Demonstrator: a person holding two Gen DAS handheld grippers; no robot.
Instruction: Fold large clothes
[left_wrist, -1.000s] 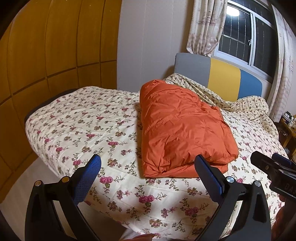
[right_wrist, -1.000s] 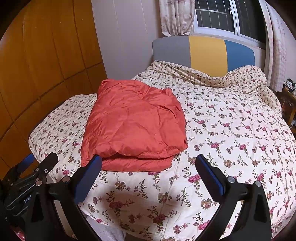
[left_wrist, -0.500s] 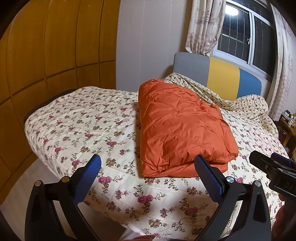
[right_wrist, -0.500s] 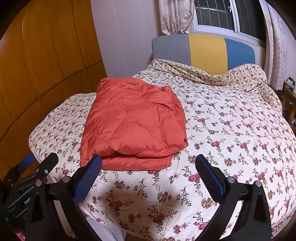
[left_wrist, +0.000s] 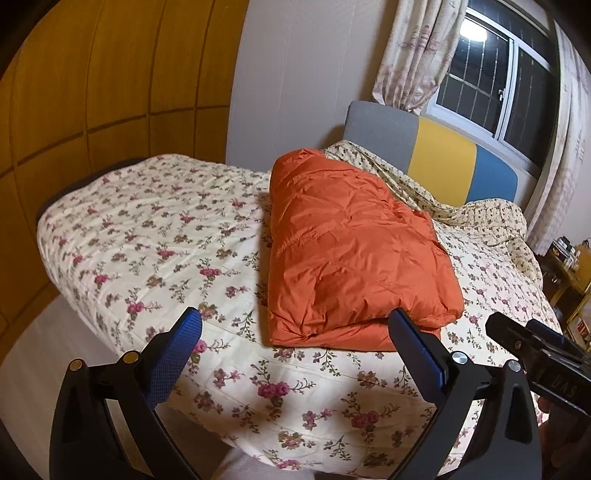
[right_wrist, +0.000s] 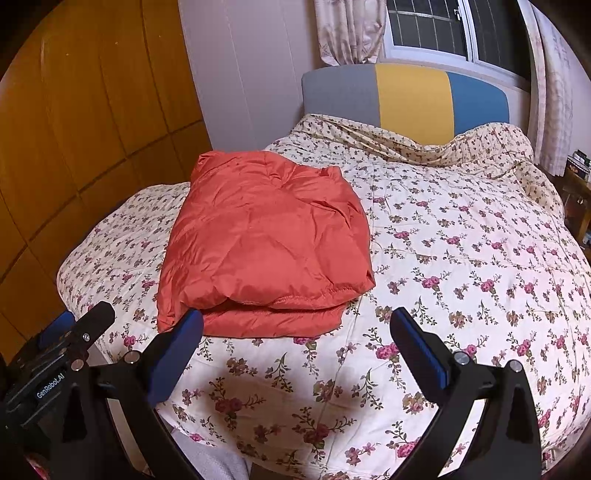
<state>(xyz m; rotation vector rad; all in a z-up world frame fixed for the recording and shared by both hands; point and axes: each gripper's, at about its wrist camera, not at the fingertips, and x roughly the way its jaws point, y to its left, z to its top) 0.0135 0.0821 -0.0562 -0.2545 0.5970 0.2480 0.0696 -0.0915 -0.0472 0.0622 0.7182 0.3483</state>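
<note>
An orange puffy jacket (left_wrist: 351, 251) lies folded into a thick rectangle on the flowered bedspread (left_wrist: 155, 236). It also shows in the right wrist view (right_wrist: 266, 243), folded in two layers with its hem edge toward me. My left gripper (left_wrist: 295, 343) is open and empty, held above the bed's near edge just short of the jacket. My right gripper (right_wrist: 295, 339) is open and empty too, hovering in front of the jacket's near right corner. The right gripper's body (left_wrist: 539, 354) shows at the right of the left wrist view, and the left gripper's body (right_wrist: 55, 354) at the left of the right wrist view.
A grey, yellow and blue headboard (right_wrist: 406, 96) stands at the far end under a window (left_wrist: 491, 85) with curtains. Wooden wall panels (left_wrist: 92, 92) run along the left. A small cluttered table (left_wrist: 569, 273) stands at the right of the bed. Rumpled bedding (right_wrist: 424, 144) lies by the headboard.
Both grippers have drifted very slightly; the jacket sits a touch lower and left in the views. The jacket itself has not moved and both grippers stay open.
</note>
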